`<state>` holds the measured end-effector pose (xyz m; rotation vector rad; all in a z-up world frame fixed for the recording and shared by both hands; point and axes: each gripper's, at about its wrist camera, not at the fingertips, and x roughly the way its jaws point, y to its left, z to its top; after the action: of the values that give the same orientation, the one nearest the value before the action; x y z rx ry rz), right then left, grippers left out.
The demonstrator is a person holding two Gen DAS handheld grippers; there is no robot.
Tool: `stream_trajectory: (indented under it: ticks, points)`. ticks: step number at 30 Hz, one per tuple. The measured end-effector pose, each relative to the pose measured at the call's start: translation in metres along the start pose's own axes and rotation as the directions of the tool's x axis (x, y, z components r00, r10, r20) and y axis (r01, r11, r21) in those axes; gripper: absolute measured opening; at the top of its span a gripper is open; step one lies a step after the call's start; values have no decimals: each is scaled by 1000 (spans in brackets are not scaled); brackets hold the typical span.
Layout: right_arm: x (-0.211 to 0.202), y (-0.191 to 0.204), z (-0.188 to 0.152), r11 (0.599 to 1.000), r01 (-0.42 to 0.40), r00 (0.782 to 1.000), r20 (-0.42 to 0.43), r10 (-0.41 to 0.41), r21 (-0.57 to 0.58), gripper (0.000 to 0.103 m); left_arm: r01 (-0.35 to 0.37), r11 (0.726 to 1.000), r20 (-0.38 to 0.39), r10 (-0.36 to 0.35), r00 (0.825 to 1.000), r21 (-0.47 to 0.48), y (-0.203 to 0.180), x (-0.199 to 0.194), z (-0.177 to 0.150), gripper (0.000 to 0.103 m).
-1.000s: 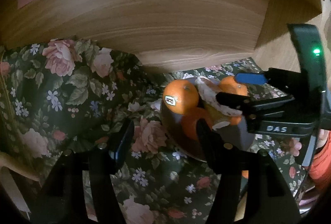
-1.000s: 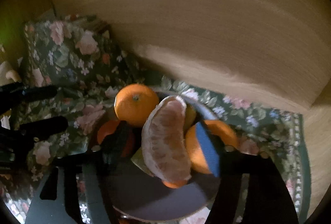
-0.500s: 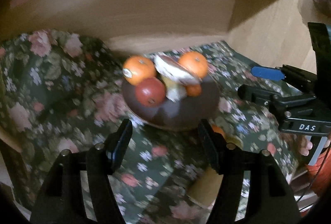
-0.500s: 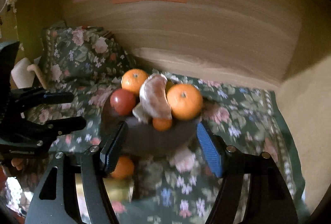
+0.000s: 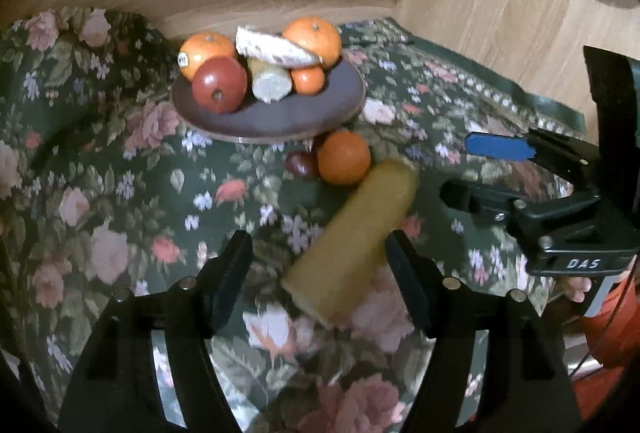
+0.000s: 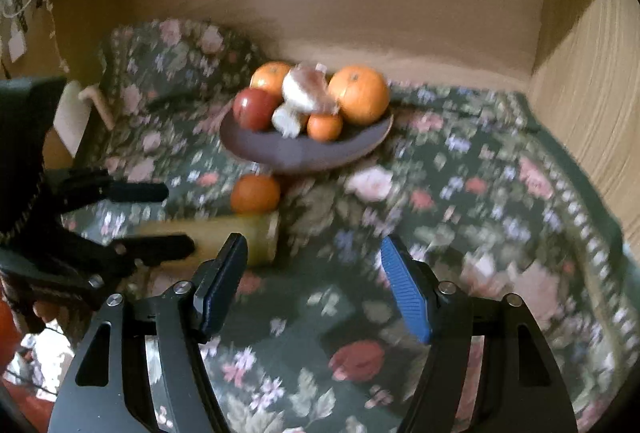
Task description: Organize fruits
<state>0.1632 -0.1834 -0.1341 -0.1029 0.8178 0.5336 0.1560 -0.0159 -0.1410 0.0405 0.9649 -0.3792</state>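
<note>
Left gripper (image 5: 318, 265): jaws released, nothing between them but the near end of a long yellow cylindrical fruit (image 5: 352, 241) lying on the dark green floral cloth (image 5: 120, 193), centre-low of the left wrist view. Right gripper (image 6: 314, 277): jaws released, empty, over the cloth. Dark brown round plate (image 5: 280, 113), upper centre, holds two oranges, a red apple (image 5: 219, 84), a peeled pale segment (image 5: 276, 49). Loose orange (image 5: 344, 157) on the cloth just beside the plate.
</note>
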Motion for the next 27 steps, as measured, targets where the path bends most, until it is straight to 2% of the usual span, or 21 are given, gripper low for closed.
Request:
stream_trajectory:
  ticks: [3, 4, 5, 7, 10, 16, 21, 27]
  points:
    - [6, 6, -9, 1000, -6, 1000, -17, 6, -3, 66, 21, 1000, -39, -22, 999, -4, -2, 7, -7, 68]
    - [9, 8, -11, 1000, -13, 1000, -21, 13, -1, 66, 18, 1000, -40, -18, 999, -2, -4, 9, -8, 63]
    - [10, 8, -12, 1000, -17, 1000, -23, 17, 2, 66, 9, 1000, -30, -9, 1000, 10, -6, 9, -8, 55]
    - [12, 8, -14, 1000, -21, 999, -26, 21, 11, 66, 17, 1000, -31, -16, 999, 23, -11, 9, -6, 51]
    - [9, 3, -14, 999, -13, 1000, -21, 13, 35, 66, 99, 995, -40, -99, 994, 6, -16, 12, 0, 44]
    - [-18, -16, -8, 996, 36, 999, 28, -38, 82, 66, 149, 989, -34, -149, 988, 17, -43, 28, 15, 41]
    - [-33, -24, -3, 993, 68, 996, 52, -73, 100, 66, 172, 983, -15, -172, 985, 67, -65, 31, 23, 41]
    - [-21, -16, 5, 995, 37, 999, 26, -40, 96, 66, 164, 984, 25, -166, 986, 67, -47, 10, 14, 42]
